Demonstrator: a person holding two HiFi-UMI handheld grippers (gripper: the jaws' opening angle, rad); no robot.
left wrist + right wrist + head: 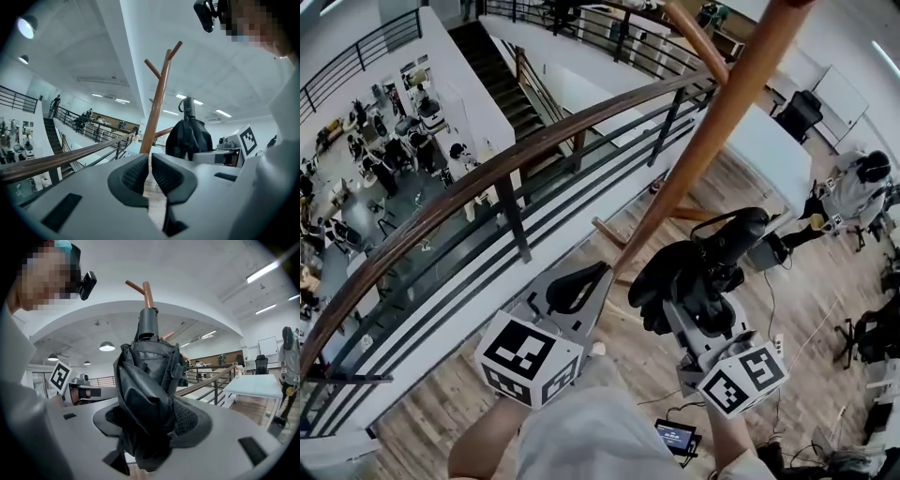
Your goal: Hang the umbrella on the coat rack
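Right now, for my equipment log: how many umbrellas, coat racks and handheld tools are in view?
umbrella: 1
coat rack: 1
handheld tools: 2, left tool and right tool
Total: 4

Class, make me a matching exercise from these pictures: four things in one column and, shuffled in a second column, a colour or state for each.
1 umbrella
2 coat rack
3 left gripper
4 table

A brown wood, branching pegs
B shut, nothing between its jaws
C white
D black, folded, clamped in the right gripper

Pairs: 1-D, 2-A, 3-B, 4-C
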